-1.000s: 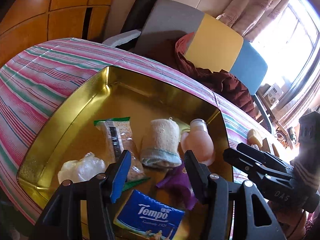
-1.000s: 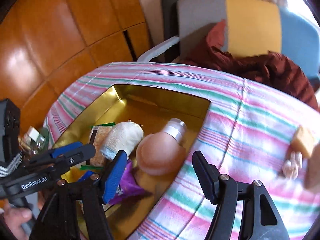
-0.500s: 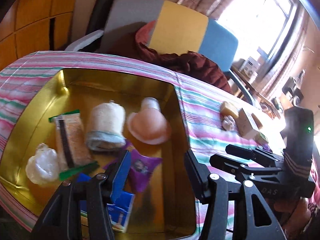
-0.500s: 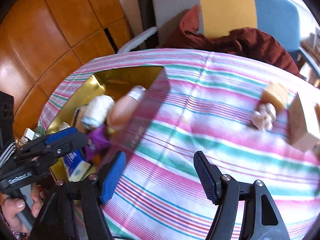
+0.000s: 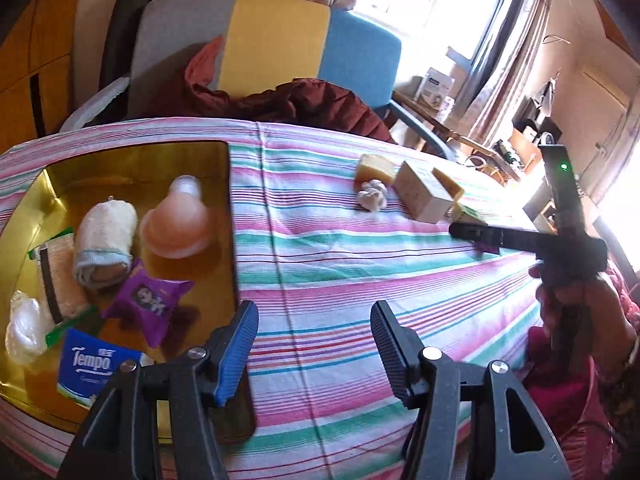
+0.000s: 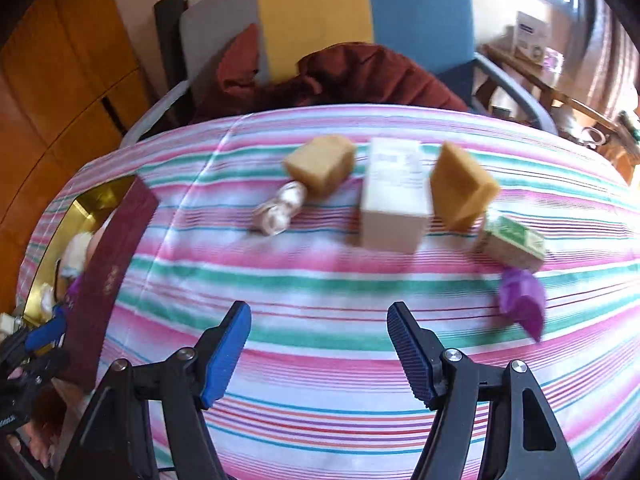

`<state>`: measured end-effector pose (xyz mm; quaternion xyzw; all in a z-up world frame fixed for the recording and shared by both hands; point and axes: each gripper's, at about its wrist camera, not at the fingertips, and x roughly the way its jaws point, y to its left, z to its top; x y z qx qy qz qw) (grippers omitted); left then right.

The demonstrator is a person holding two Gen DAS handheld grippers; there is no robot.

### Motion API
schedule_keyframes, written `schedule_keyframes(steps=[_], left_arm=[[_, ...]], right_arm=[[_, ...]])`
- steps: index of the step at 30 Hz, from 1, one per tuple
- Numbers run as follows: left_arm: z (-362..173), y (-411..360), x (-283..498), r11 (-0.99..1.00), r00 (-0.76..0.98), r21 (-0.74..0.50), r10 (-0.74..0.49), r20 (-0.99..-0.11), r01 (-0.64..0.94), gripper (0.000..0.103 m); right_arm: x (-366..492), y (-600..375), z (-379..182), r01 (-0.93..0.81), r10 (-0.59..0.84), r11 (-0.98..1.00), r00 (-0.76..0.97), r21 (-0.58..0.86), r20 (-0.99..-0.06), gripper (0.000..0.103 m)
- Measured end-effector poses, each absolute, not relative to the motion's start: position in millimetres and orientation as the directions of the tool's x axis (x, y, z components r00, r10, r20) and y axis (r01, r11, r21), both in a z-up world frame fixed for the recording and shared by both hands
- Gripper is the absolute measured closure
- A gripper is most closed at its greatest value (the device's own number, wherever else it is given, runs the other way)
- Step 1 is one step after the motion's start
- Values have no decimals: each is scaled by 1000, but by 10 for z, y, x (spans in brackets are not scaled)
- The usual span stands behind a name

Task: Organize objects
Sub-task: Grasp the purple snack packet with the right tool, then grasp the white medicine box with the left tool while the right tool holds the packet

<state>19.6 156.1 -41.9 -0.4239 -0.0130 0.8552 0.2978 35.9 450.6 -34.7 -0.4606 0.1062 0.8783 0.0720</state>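
Striped cloth in pink, green and white covers the table (image 6: 320,288), behind which a grey, yellow and blue chair (image 5: 272,40) draped with a dark red garment (image 5: 304,100) is seen, with wood panelling to one side and a bright window to the other. A gold tin (image 5: 132,160) is set at the table's left end as the collecting place; a rolled towel (image 5: 104,240), pink bottle (image 5: 178,224), purple packet (image 5: 148,300), tissue pack (image 5: 94,364), snack bar (image 5: 60,276) and clear bag (image 5: 24,328) are already laid inside it. Well apart on the cloth, the unsorted things are grouped: two sponges (image 6: 320,164), a white box (image 6: 394,196), a small white bundle (image 6: 280,208), a green-topped box (image 6: 514,242) and a purple wrapper (image 6: 522,300). The right gripper (image 6: 318,344) is held open and empty, aimed at this group, probably to pick from it next. The left gripper (image 5: 314,348) is likewise spread with nothing between its fingers, hovering beside the tin's near corner.
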Motion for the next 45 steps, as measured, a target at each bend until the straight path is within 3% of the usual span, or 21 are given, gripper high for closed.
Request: schedule_keyframes(steps=[6, 13, 17, 22, 24, 28, 29, 31, 32, 34, 37, 39, 41, 42, 45], left_arm=[[-297, 1744, 340, -815, -493, -213, 510, -705, -539, 44], [-288, 2000, 446, -786, -468, -192, 524, -712, -587, 44], [-352, 2149, 472, -771, -440, -194, 528, -726, -606, 44], [-439, 2302, 450, -761, -408, -197, 524, -748, -618, 44], [-448, 2368, 438, -757, -399, -198, 525, -752, -623, 44], [-452, 2509, 364, -747, -368, -227, 538, -758, -625, 44], [-451, 2541, 348, -746, -364, -235, 543, -757, -624, 44], [-447, 2602, 323, -744, -360, -239, 546, -756, -624, 44], [-445, 2628, 313, -742, -358, -241, 548, -756, -625, 44], [-432, 2678, 299, -739, -358, -241, 551, -754, -629, 44], [-415, 2746, 255, -737, -353, -243, 551, -756, -630, 44], [-397, 2793, 210, -739, -357, -242, 550, -755, -628, 44], [-382, 2858, 153, -743, -359, -239, 545, -757, -625, 44], [-375, 2895, 115, -742, -354, -248, 549, -757, -623, 44], [-366, 3060, -2, -742, -343, -258, 551, -761, -618, 44]], right_arm=[[340, 5381, -288, -406, 229, -914, -527, 6, -819, 27], [365, 5912, -660, -511, 144, -847, -483, 145, -864, 27], [274, 5847, -771, -475, 145, -874, -451, 100, -881, 28], [208, 5847, -890, -460, 115, -882, -414, 99, -903, 45], [218, 5867, -915, -464, 110, -880, -402, 99, -909, 57], [269, 5905, -899, -482, 86, -866, -412, 137, -907, 58], [283, 5903, -889, -482, 75, -863, -419, 152, -905, 56], [331, 5917, -878, -497, 39, -843, -435, 204, -899, 39], [364, 5924, -874, -508, 28, -832, -439, 223, -898, 25], [409, 5914, -858, -513, 22, -826, -446, 235, -895, 25], [465, 5909, -887, -522, -3, -812, -443, 261, -896, 32], [479, 5920, -875, -527, -1, -807, -447, 265, -894, 50], [466, 5966, -882, -533, -7, -800, -454, 277, -891, 55], [463, 5968, -873, -532, -7, -799, -457, 280, -889, 63], [447, 5951, -830, -514, -24, -800, -486, 308, -874, 63]])
